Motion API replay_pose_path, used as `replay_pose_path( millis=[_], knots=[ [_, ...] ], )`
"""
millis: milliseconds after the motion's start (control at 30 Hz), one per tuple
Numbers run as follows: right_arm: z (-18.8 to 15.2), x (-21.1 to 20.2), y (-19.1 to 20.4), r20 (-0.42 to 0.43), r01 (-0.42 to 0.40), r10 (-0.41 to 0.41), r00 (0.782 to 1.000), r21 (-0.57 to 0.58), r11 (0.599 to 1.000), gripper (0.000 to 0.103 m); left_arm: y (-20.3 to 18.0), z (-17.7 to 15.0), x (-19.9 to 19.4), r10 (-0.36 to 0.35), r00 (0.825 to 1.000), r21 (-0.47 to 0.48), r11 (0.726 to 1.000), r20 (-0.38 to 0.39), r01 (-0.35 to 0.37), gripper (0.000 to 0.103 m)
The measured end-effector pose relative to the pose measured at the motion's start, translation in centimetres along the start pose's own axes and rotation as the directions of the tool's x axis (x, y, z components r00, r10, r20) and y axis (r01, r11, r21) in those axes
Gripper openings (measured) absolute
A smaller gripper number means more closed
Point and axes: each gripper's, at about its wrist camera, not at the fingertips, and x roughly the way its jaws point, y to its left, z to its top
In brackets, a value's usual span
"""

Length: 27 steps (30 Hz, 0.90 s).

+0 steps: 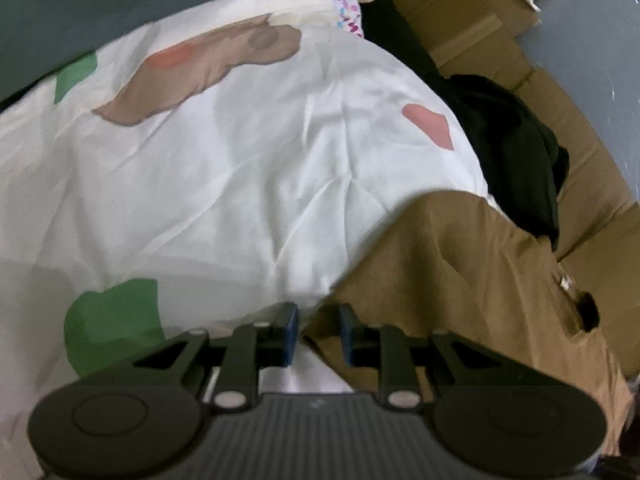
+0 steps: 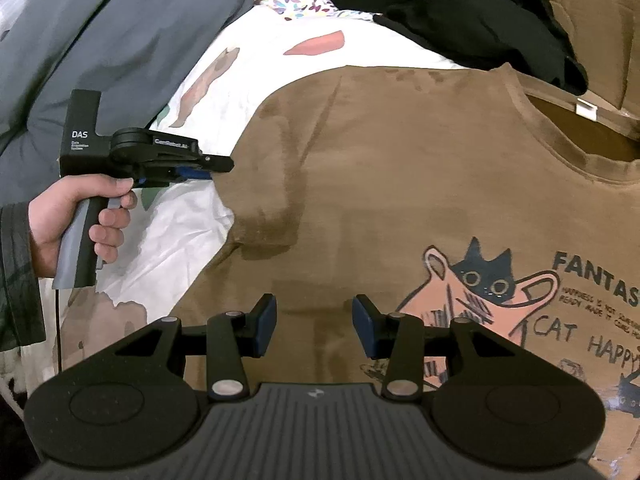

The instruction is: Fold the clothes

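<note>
A brown T-shirt [image 2: 380,180] with a cat print lies flat, front up, on a white printed duvet [image 2: 256,60]. My left gripper [image 2: 222,166], held by a person's hand [image 2: 72,216], sits at the shirt's left sleeve edge, its jaws shut on that fabric. In the left wrist view the left gripper [image 1: 318,320] has the brown T-shirt [image 1: 460,280] edge pinched between its blue pads, over the white duvet [image 1: 240,160]. My right gripper [image 2: 315,330] hangs open just above the shirt's lower middle, left of the cat print, with nothing between its fingers.
A black garment [image 2: 480,20] lies bunched beyond the shirt's collar, against cardboard boxes [image 2: 600,0]. A soft doll [image 2: 296,0] in patterned cloth lies at the far end of the duvet. A grey cover [image 2: 120,40] borders the duvet's left side.
</note>
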Motion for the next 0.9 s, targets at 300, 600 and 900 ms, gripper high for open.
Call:
replay_pose_path(
  millis=[300,600,900],
  knots=[
    [1.1,-1.3,0.8,0.054,-0.009,0.010,0.998,-0.025,1.000,0.047,-1.6,1.2,-2.5,-0.109,0.994,-0.017,0.994,0.017,0.109,0.002],
    [5.3,-0.3,3.4,0.132,-0.060,0.062,0.989,-0.017,0.998,0.047,-5.9,2.4,-4.2,-0.287,0.958,-0.030,0.957,-0.011,0.287,0.002],
    [8.6,2.6,6.1,0.166,-0.076,0.074,0.983,0.006,0.997,0.047,-8.1,2.7,-4.9,-0.364,0.930,-0.059,0.930,-0.040,0.362,0.002]
  ],
)
